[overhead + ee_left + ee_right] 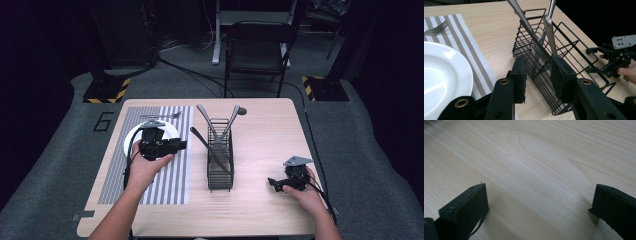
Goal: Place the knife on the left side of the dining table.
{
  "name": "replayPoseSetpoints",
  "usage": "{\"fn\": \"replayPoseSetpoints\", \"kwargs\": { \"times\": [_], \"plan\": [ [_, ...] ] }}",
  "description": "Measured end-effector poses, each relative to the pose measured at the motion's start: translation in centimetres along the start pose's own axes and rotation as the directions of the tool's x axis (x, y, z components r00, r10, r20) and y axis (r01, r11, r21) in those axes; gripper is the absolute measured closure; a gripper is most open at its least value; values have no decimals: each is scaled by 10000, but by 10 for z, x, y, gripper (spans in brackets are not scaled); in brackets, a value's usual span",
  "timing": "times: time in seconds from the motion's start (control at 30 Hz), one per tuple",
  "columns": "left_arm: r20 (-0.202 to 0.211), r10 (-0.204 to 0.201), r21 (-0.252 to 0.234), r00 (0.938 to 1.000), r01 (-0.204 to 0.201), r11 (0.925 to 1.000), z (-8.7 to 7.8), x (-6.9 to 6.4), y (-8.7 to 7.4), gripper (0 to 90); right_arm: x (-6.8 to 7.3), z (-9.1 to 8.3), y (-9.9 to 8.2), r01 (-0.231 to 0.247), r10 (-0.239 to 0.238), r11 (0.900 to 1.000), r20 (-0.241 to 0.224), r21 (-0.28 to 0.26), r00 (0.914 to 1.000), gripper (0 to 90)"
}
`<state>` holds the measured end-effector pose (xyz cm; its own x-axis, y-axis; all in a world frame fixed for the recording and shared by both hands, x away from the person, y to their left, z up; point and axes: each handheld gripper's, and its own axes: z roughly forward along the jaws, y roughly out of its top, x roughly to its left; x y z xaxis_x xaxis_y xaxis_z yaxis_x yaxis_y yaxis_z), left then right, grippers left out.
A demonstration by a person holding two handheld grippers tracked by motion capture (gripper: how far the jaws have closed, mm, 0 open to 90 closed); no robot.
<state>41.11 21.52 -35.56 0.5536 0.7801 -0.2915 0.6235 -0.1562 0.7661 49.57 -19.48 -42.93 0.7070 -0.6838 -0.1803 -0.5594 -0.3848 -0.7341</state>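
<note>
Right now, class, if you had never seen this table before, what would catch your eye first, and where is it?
The black wire caddy at the table's middle draws the eye, with silver utensils crossing out of its top. To its left a white plate sits on a striped placemat, a fork lying beyond it. The left gripper is held open over the plate's near edge, pointing at the caddy, and the right gripper rests open low at the table's right.

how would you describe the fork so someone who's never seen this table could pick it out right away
Start at the striped placemat on the left half of the wooden table and find the white plate on it. The fork lies flat just beyond the plate's far edge. Unlike the other utensils, which stand in the black wire basket, it lies alone on the mat.
</note>
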Motion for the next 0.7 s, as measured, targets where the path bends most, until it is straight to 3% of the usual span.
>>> {"fn": "replayPoseSetpoints", "kwargs": {
  "times": [0.3, 0.7],
  "plan": [
    [32, -27, -118, 10000, 27, 9999, 7, -10, 19, 649, 0, 0, 0, -4, 4, 10000, -6, 4, 10000, 0],
    [117, -127, -209, 9999, 130, 9997, 24, -11, 33, 656, 0, 0, 0, 0, 0, 10000, -3, 3, 10000, 0]
  ]
}}
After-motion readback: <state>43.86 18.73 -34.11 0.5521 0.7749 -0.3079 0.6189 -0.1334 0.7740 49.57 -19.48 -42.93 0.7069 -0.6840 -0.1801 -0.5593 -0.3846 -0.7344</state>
